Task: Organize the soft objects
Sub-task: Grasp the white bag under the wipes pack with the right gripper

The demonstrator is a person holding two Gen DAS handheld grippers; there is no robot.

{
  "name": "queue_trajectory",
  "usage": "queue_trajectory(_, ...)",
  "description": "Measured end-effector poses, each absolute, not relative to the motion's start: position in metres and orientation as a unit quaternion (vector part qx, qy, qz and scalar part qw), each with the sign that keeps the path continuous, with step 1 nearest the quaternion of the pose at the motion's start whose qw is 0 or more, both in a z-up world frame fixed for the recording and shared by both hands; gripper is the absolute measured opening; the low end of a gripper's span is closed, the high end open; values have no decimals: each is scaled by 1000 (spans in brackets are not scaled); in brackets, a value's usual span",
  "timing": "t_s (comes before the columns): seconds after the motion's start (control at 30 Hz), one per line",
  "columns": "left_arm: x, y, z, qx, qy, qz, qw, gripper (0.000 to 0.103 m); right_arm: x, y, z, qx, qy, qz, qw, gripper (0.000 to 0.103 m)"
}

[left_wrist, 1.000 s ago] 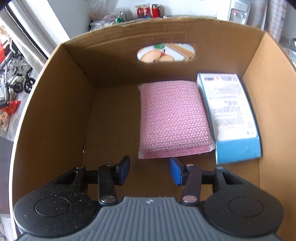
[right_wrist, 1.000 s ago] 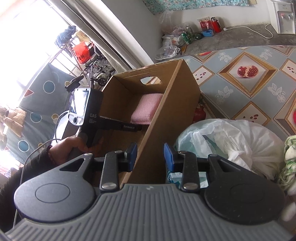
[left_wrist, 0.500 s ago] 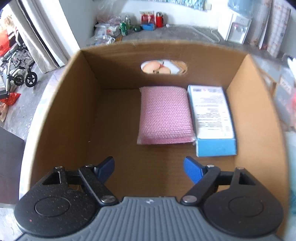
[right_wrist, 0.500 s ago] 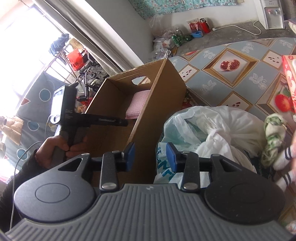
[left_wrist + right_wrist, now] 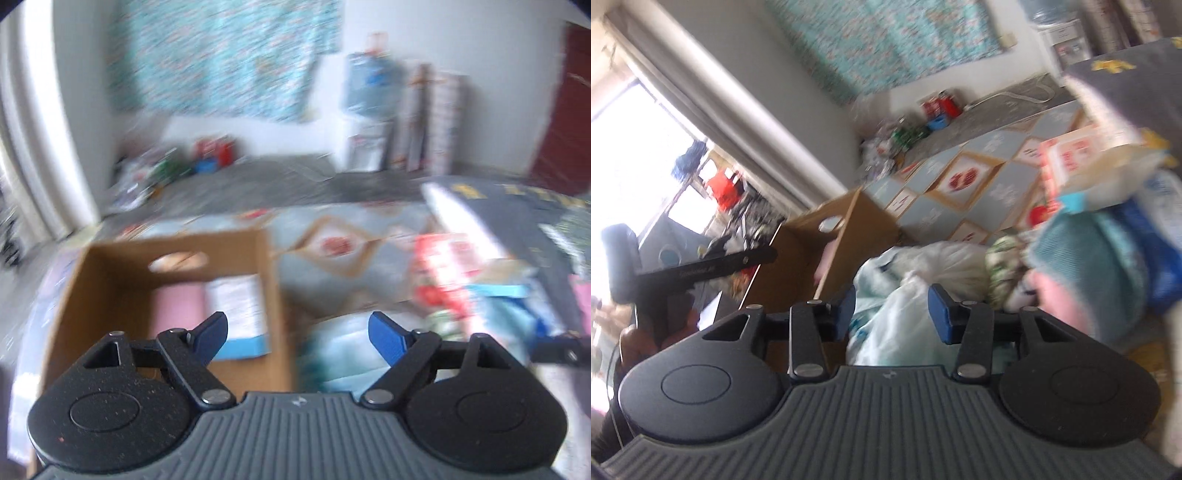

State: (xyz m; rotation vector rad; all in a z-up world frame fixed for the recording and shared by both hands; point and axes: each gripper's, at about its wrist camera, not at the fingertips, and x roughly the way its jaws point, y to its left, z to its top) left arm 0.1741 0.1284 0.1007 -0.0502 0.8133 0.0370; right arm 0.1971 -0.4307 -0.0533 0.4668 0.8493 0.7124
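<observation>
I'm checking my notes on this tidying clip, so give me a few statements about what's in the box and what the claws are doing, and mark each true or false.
1. A pink sponge lies inside the cardboard box. True.
2. The left claw is clamped on the pink sponge. False: its jaws stand wide apart with nothing between them.
3. A blue-edged packet lies beside the pink sponge in the box. True.
4. The right claw holds a striped sock. False: its jaws are opening and grip nothing; a white plastic bag lies beyond them.
5. The box has no opening in its walls. False: a handle cutout shows in the far wall.
</observation>
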Motion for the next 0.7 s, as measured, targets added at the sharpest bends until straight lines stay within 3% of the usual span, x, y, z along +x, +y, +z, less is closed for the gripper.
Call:
queue_trajectory(0.2,223,43,85,-17,393,-44,918,83,236,-504,-64,281,391,250,840,45)
queue_trajectory(0.3,258,11,73,-38,413,-60,908,78,266,-523,-84,313,408,215,830,45)
queue_trajectory(0.5,323,-29,38,-91,458,-84,880,66,310,-524,-128,352,447,184,801,45)
queue_trajectory(0.7,382,-47,-10,-161,512,-106,837,66,342,-520,-159,371,462,176,786,45)
